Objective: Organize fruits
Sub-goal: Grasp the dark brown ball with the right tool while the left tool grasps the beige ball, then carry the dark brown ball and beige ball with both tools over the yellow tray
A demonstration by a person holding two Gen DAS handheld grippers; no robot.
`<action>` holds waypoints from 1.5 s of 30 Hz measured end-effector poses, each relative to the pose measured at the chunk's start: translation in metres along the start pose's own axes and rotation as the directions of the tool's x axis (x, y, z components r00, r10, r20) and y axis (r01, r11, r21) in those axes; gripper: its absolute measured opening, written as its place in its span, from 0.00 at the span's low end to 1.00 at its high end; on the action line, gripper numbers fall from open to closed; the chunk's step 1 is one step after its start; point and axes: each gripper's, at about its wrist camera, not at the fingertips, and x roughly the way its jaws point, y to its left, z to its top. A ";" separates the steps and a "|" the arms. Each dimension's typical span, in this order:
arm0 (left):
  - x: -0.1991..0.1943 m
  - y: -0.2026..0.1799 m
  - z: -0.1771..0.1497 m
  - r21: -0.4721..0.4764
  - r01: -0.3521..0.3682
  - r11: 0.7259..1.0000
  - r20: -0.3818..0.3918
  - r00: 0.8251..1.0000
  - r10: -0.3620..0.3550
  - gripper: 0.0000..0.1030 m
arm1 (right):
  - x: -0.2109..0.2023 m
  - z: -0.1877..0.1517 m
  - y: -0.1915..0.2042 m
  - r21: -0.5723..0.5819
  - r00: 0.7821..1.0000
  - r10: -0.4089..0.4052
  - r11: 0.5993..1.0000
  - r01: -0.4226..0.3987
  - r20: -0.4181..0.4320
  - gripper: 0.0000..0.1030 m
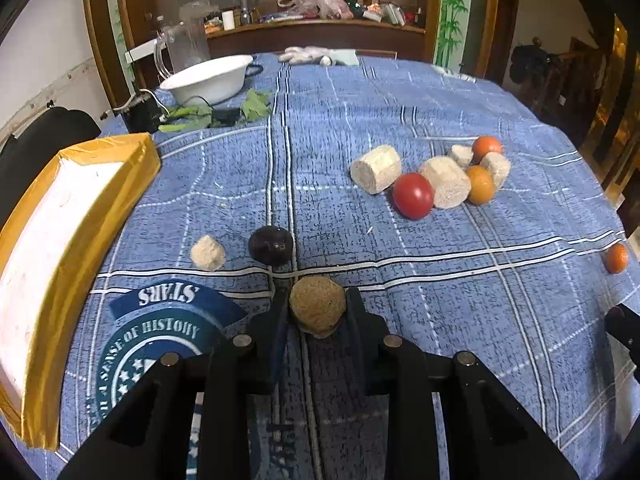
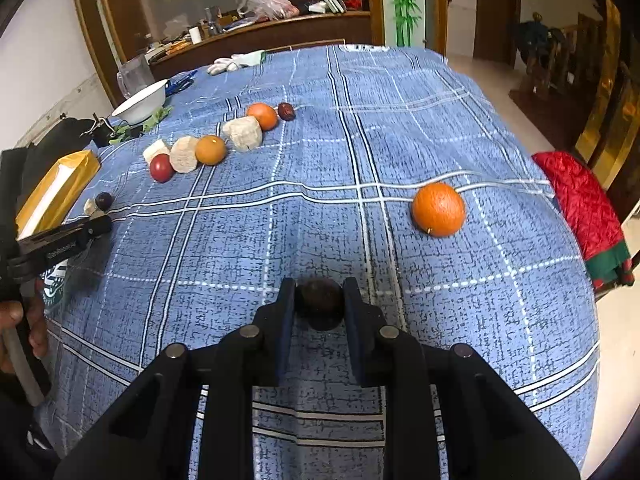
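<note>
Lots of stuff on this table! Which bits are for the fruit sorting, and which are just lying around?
For the job: brown round fruit in the left hand-held gripper; dark fruit in the right hand-held gripper; red tomato; big orange; yellow-edged tray.

Lying about: white bowl, white gloves, clear jug.

Fruits (image 1: 413, 195) scattered — blue cloth.

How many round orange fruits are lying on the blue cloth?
3: one round orange fruit beside the far dark fruit, one amid the pale chunks, one alone at right. None seems hidden.
</note>
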 end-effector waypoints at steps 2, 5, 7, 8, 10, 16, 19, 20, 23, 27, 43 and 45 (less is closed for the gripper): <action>-0.010 0.002 0.000 -0.006 0.003 1.000 0.023 1.000 -0.003 0.26 | -0.003 0.000 0.003 -0.005 1.000 0.005 1.000 -0.005 0.004 0.24; -0.025 0.006 -0.002 -0.023 0.009 1.000 0.050 0.999 -0.008 0.26 | -0.010 0.000 0.011 -0.021 1.000 0.008 1.000 -0.008 0.020 0.24; -0.032 0.008 -0.002 -0.028 0.013 1.000 0.063 0.998 -0.011 0.26 | -0.016 0.002 0.018 -0.036 0.999 0.011 0.999 -0.010 0.033 0.24; -0.035 0.010 -0.003 -0.033 0.015 0.999 0.068 0.998 -0.013 0.26 | -0.019 0.002 0.021 -0.041 0.999 0.012 0.999 -0.010 0.038 0.24; -0.040 0.014 -0.004 -0.045 0.023 0.999 0.073 0.997 -0.020 0.26 | -0.024 0.003 0.027 -0.051 0.999 0.016 0.999 -0.013 0.050 0.24; -0.053 0.029 -0.012 -0.078 0.032 0.996 0.087 0.996 -0.025 0.26 | -0.041 -0.001 0.042 -0.070 0.996 0.037 0.997 -0.031 0.086 0.24; -0.062 0.036 -0.016 -0.095 0.038 0.995 0.101 0.994 -0.028 0.26 | -0.053 -0.003 0.049 -0.087 0.991 0.054 0.995 -0.044 0.120 0.24; -0.064 0.038 -0.017 -0.099 0.040 0.994 0.106 0.994 -0.029 0.26 | -0.056 -0.004 0.051 -0.094 0.990 0.057 0.995 -0.045 0.130 0.24; -0.069 0.042 -0.020 -0.108 0.044 0.993 0.116 0.993 -0.032 0.26 | -0.066 -0.006 0.058 -0.118 0.985 0.071 0.992 -0.053 0.160 0.24; -0.074 0.045 -0.022 -0.113 0.047 0.992 0.125 0.992 -0.033 0.26 | -0.072 -0.006 0.066 -0.141 0.981 0.078 0.989 -0.052 0.180 0.24; -0.095 0.129 -0.027 -0.276 -0.097 0.956 0.136 0.981 0.139 0.26 | -0.058 0.013 0.146 -0.258 0.948 0.274 0.939 -0.228 0.160 0.25; -0.093 0.149 -0.028 -0.314 -0.136 0.939 0.119 0.976 0.181 0.26 | -0.052 0.019 0.169 -0.296 0.936 0.319 0.917 -0.267 0.146 0.25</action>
